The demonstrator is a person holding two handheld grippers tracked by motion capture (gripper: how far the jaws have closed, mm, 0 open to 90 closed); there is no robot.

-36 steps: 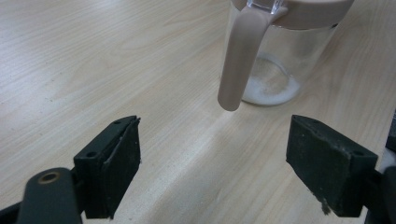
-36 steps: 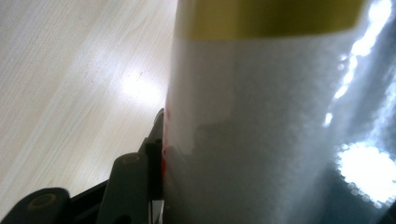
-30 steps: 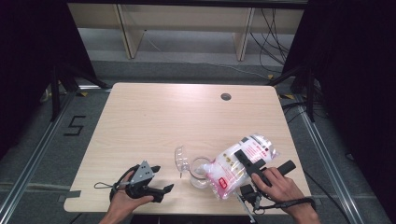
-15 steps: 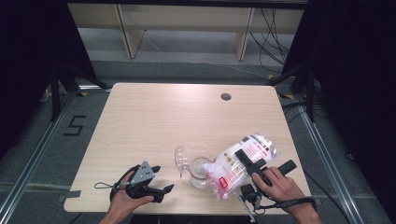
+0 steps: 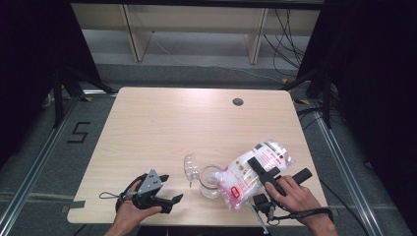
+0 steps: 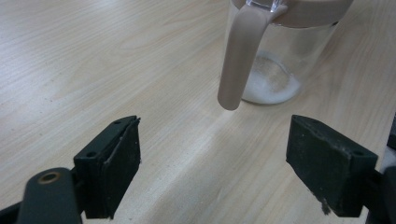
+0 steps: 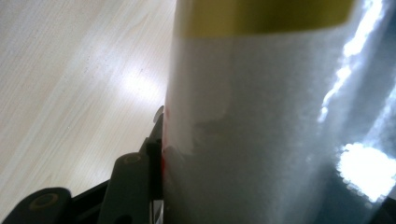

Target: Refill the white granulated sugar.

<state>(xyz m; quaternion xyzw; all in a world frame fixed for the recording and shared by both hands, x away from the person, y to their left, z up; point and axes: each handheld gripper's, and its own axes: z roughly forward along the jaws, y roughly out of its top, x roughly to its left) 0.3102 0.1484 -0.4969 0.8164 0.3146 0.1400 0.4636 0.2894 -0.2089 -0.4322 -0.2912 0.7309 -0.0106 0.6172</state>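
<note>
- High view: right gripper (image 5: 259,178) is clamping a plastic bag (image 5: 253,172) of white grains, tipping it over the jar (image 5: 210,181) near the table's (image 5: 196,118) front edge. The jar's clear lid is hanging open on its left.
- Left gripper (image 5: 168,189) is sitting at the front left, jaws gaping wide with nothing in them.
- Left gripper view (image 6: 212,163) is showing what the top cam can't: a beige handle (image 6: 238,56) and a thin layer of white grains on the jar (image 6: 280,56) bottom.
- Right gripper view: the bag (image 7: 261,121) is pressing against one pad up close, yellow band on top.
</note>
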